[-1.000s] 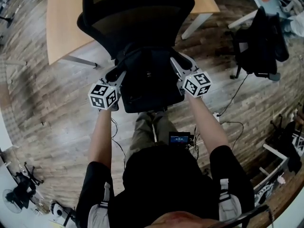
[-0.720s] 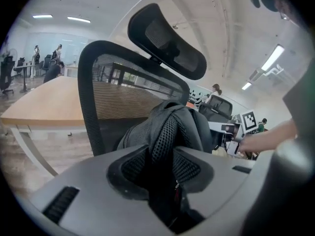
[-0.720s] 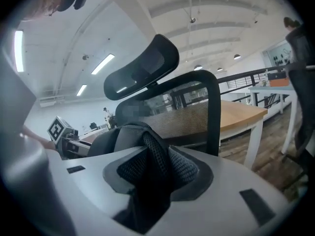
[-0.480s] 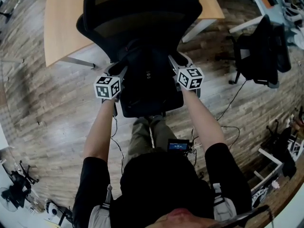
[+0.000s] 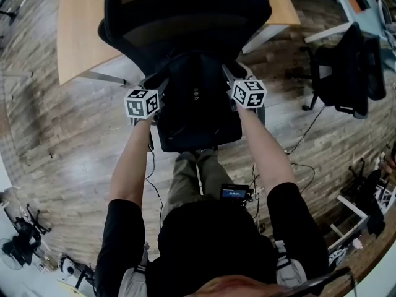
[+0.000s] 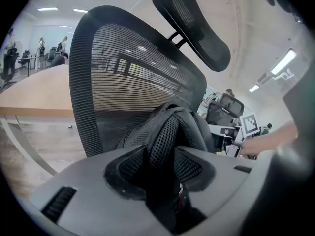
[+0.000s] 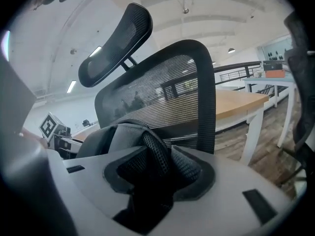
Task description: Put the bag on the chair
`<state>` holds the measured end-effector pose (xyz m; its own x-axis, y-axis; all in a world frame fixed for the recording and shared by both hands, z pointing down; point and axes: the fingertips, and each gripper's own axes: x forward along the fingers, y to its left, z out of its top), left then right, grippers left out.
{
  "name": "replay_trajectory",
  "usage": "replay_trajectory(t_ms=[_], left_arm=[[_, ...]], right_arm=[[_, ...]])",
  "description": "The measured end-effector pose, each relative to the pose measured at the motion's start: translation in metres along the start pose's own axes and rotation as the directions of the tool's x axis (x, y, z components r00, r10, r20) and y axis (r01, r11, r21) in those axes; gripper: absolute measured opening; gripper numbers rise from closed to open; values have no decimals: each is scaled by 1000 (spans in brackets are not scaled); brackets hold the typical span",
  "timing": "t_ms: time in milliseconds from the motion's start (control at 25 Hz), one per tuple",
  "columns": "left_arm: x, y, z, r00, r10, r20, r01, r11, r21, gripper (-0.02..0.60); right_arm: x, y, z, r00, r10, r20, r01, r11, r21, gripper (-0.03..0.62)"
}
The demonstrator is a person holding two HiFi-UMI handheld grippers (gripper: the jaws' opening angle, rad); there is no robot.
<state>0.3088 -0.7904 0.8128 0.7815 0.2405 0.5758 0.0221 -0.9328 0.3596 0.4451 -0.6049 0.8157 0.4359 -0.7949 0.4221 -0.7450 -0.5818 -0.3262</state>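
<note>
A black backpack point(image 5: 195, 104) rests on the seat of a black mesh office chair point(image 5: 185, 17), leaning against its backrest point(image 6: 128, 77). My left gripper point(image 5: 154, 88) is at the bag's left side and my right gripper point(image 5: 232, 78) at its right side. In the left gripper view a mesh shoulder strap point(image 6: 165, 134) runs between the jaws of the left gripper point(image 6: 165, 166), which are opening and stand wide. The right gripper point(image 7: 152, 173) also has a mesh strap point(image 7: 157, 149) lying between its wide jaws. The pads do not visibly pinch either strap.
A wooden desk point(image 5: 80, 36) stands right behind the chair. A second black chair point(image 5: 346, 67) is at the right, with cables point(image 5: 297, 153) on the wood floor. A small screen point(image 5: 234, 193) hangs at the person's waist. A tripod point(image 5: 25, 246) lies at the lower left.
Both grippers have moved forward towards the chair's backrest, and the backpack has settled deeper onto the seat between them.
</note>
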Motion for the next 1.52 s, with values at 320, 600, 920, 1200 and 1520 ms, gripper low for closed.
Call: replay_trajectory(t_ms=[320,600,920,1200,1520], left_arm=[[-28,5,-1,993,114,-5,-113,990,84,176],[-100,-34,17,969,150,194,-155,988,8,120],[-230,-119,53,863,167,477,-152,986,-71,5],[-313,-182,56,815,107,569,-158,987,41,5],[-345,-208,41,792,85,605,-169,982,84,5]], right_arm=[[-25,4,9,1000,11,-13,-11,998,-61,158],[-107,22,42,996,-1,94,12,993,-116,81],[-250,54,94,968,-24,251,74,979,-191,11],[-351,70,103,964,5,266,43,984,-173,11],[-390,106,86,949,49,312,7,985,-174,11]])
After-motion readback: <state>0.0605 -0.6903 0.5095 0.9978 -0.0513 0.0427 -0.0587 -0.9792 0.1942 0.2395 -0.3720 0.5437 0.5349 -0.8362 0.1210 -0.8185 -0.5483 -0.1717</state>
